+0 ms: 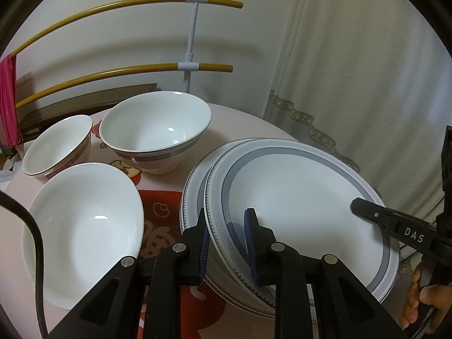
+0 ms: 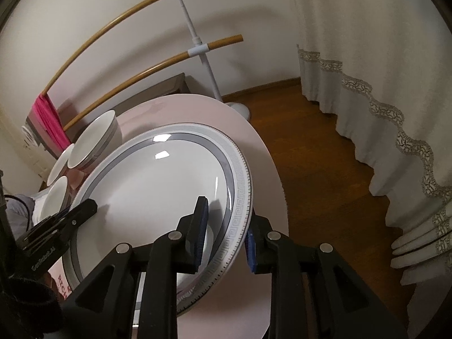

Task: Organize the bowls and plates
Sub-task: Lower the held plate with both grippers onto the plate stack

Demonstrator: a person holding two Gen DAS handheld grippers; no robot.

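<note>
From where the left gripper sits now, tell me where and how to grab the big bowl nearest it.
Grip the big bowl by its thin rim, one finger inside, one outside. Come from above at the near right edge, beside the left gripper. The wall flares too wide to span, and that edge is free; the other bowls stand behind it.

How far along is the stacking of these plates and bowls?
Done: one patterned plate already lies on the round table. In hand: the top plate sits over it, offset, with the left gripper and right gripper both clamped on its rim. Left: seating that plate squarely, and nesting the three bowls, large, small and near, which stand apart.
</note>
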